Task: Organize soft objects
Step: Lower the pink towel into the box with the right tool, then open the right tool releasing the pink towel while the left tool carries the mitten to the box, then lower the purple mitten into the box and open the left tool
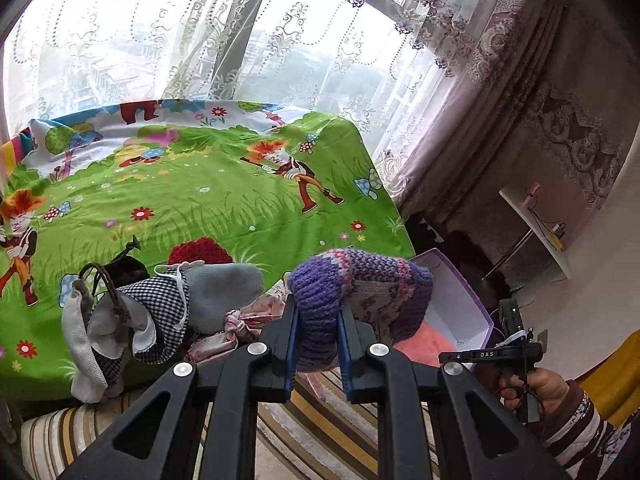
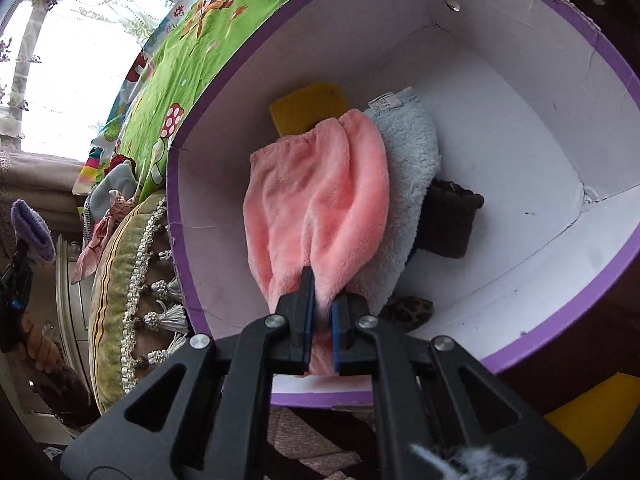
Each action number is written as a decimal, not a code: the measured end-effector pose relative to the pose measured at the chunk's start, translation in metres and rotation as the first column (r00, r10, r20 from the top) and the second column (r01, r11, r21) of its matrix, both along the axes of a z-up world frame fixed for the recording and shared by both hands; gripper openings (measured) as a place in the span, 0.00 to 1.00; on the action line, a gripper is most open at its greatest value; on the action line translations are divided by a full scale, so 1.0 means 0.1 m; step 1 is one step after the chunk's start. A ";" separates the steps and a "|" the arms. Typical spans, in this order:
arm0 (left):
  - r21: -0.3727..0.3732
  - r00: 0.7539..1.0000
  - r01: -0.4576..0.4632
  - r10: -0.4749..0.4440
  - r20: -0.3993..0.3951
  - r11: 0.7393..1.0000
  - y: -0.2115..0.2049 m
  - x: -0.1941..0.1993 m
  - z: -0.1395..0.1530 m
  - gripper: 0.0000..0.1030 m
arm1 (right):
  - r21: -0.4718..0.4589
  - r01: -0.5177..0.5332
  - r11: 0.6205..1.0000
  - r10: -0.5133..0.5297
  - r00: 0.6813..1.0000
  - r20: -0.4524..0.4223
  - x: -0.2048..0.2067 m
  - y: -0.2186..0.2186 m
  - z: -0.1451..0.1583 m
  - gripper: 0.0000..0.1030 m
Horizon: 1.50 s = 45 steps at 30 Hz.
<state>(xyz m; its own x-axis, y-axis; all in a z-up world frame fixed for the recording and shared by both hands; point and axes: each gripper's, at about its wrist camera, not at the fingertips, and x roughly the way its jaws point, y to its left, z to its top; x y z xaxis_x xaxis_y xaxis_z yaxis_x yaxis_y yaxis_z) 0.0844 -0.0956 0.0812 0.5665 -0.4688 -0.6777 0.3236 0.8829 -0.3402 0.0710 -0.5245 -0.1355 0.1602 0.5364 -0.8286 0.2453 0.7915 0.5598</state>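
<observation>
Left gripper: fingers clenched on the purple knitted hat; hat held up over the bed edge, beside the box
Right gripper: fingers clamped on the pink towel; towel hangs inside the purple-rimmed box
Box contents: blue towel; yellow sponge; dark pouch
Bed: pile of cloth pouches on green cartoon sheet

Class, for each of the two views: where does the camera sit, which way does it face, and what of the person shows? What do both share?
Left wrist: behind the left gripper, facing bed and window; right hand shows.
Right wrist: behind the right gripper, facing into the purple box with the pink towel.
Shared: purple knit hat, box, green bedsheet.
</observation>
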 end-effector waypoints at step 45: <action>0.725 0.643 0.661 -0.645 -0.413 0.194 -2.90 0.48 -1.65 0.48 | -0.202 -0.245 0.948 0.274 0.953 0.132 0.21 0.40 0.34 0.77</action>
<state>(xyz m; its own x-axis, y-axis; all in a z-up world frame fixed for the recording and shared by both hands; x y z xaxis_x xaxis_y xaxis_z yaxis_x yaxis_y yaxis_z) 0.1324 -0.3852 -0.0839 0.3175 0.0443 -0.9472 0.9232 0.2135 0.3194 0.0923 -0.4849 -0.1019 0.1702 0.4201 -0.8914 -0.0614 0.9073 0.4159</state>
